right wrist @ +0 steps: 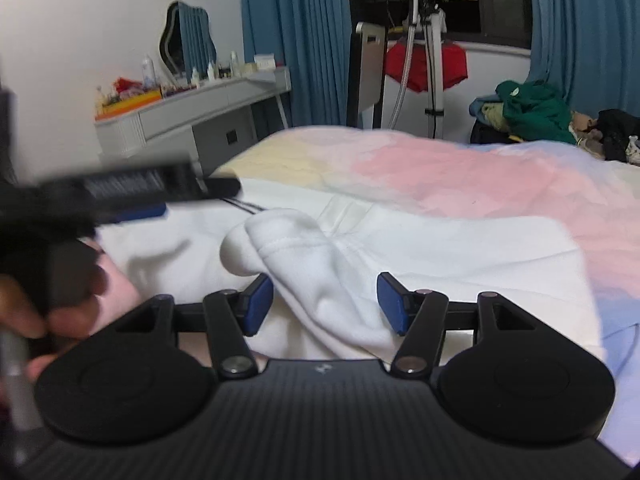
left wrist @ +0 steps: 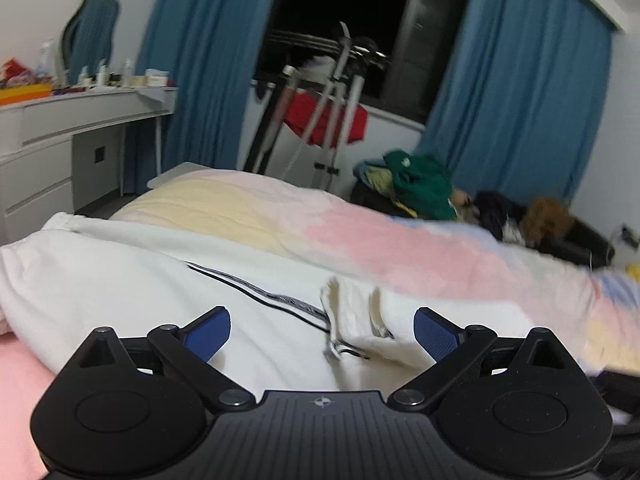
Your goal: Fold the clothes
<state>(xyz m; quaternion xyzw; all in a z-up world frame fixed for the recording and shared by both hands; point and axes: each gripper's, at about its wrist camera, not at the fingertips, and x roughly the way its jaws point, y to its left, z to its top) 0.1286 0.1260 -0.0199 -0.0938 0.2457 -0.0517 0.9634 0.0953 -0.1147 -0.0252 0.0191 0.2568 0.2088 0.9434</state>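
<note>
White garment [left wrist: 120,276] lies spread on the bed [left wrist: 400,240], atop a pastel blanket. Left gripper [left wrist: 322,330] hovers low over it, jaws spread, nothing between them. Right gripper [right wrist: 325,300]: jaws spread, a raised fold [right wrist: 288,240] of the garment between them, not pinched. Left gripper shows blurred in the right view.

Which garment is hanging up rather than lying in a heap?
The red garment draped on the drying rack; the green one lies piled.
</note>
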